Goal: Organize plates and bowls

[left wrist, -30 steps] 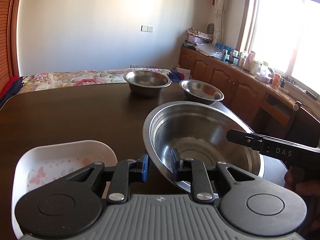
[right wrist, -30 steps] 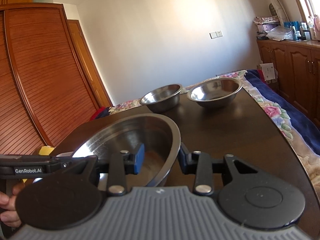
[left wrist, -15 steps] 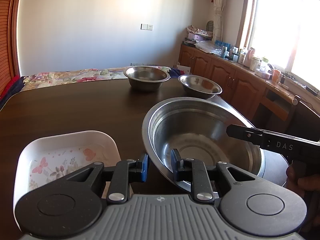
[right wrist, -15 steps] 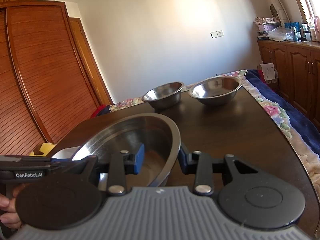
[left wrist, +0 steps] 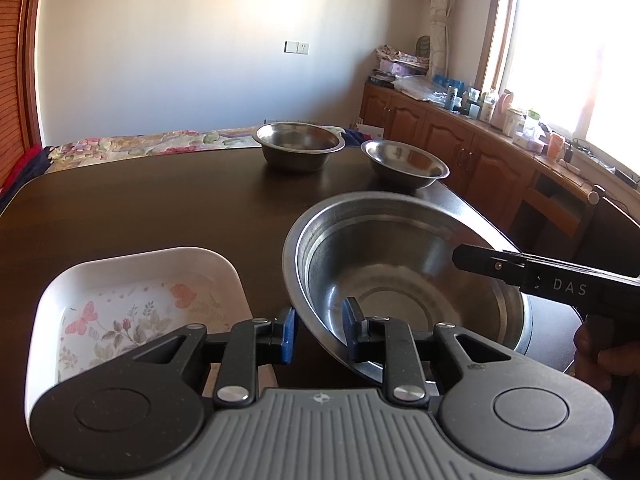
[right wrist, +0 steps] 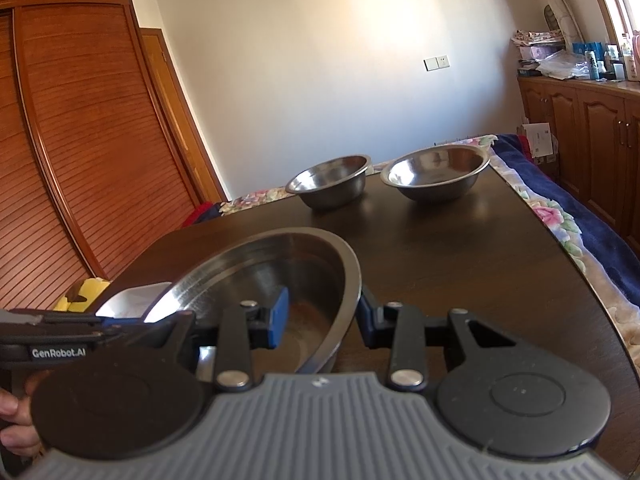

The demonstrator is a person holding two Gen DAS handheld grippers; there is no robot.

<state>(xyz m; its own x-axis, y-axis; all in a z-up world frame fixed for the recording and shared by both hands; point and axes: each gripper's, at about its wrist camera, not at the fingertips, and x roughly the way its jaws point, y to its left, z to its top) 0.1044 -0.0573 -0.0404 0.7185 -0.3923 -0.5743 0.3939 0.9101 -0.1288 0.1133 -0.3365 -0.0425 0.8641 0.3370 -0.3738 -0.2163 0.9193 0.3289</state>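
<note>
Over the table (left wrist: 120, 208), both tongs (left (left wrist: 319, 334), right (right wrist: 322, 318)) clamp the tilted bowl (left wrist: 400, 264), mouth up.

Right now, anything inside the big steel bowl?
Nothing loose shows inside the large steel bowl, only bare metal. One finger of each hand-held gripper, left and right, reaches in over the rim, hiding small patches.
</note>
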